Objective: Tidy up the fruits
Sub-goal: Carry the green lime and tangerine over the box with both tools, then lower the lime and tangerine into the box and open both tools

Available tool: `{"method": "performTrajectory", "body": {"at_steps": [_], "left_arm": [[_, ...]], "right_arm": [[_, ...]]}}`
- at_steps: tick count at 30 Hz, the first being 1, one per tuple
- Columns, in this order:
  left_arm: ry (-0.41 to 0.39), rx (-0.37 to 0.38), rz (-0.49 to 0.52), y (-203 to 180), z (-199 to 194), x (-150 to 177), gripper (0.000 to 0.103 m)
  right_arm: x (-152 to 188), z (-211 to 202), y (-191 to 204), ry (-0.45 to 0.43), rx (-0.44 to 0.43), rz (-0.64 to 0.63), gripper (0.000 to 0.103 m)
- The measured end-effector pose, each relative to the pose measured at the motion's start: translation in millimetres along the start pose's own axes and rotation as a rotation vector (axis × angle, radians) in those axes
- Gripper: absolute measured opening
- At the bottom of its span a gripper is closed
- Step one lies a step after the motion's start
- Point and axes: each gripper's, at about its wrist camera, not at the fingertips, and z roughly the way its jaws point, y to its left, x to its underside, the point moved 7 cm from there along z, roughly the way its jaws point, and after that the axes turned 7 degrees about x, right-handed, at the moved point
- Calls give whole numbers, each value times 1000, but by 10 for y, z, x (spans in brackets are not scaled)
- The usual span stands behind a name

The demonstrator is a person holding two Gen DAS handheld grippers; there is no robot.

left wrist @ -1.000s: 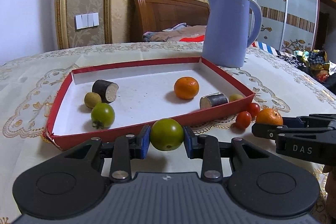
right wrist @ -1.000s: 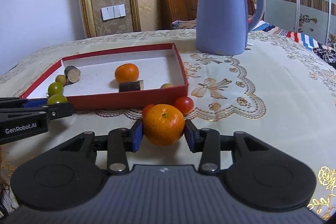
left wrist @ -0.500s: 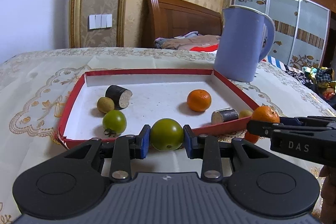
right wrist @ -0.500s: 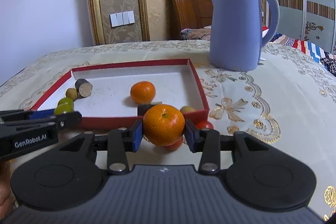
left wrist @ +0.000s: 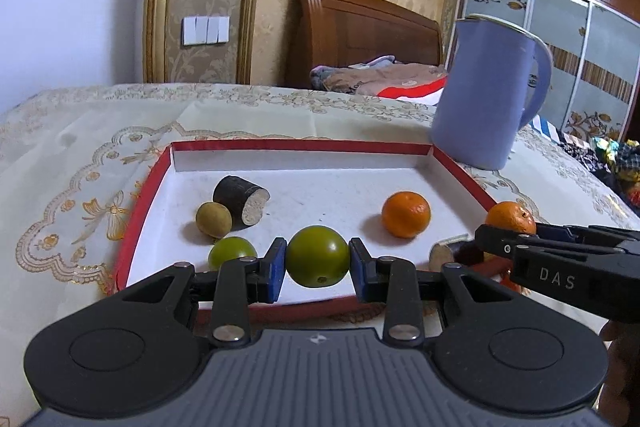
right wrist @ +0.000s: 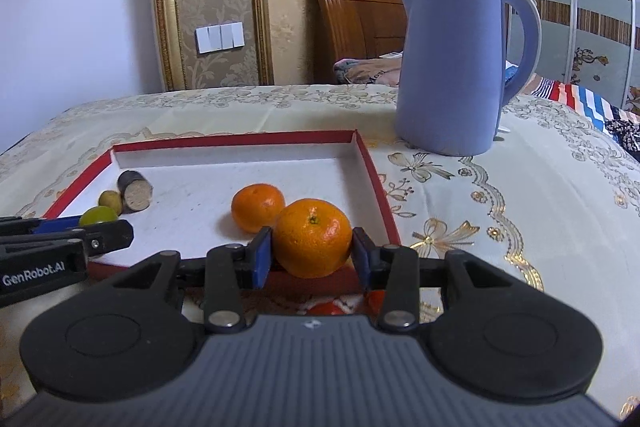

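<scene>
**Two fruits gripped above the red tray**

Left gripper (left wrist: 317,264) closed on a green fruit (left wrist: 317,256), blue pads pressed to both its sides, held over the near rim of the red tray (left wrist: 304,146). Right gripper (right wrist: 312,254) clamped likewise on an orange (right wrist: 312,238), above the tray's near right corner. Inside the tray: a second orange (left wrist: 406,214), another green fruit (left wrist: 232,253), a small yellowish fruit (left wrist: 213,225), a dark cut cylinder (left wrist: 241,201), one more dark piece (left wrist: 454,254) by the near wall. Blue kettle (right wrist: 456,61) upright on the embroidered tablecloth (right wrist: 520,211), beyond the tray's far right corner.
</scene>
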Motion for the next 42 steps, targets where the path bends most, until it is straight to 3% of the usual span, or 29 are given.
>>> {"method": "performTrajectory", "body": {"at_steps": [7,27,42], "left_arm": [[16,-53,-4,94,174,-73,33],[27,-111,17,144,431,-110,33],[24,-151,56,136,583,-139,33]], "right_arm": [[-84,245,-48,24,36,11,39],[-89,682,-44,115,70,17,39],[-140,860,70,112,73,-4,39]]}}
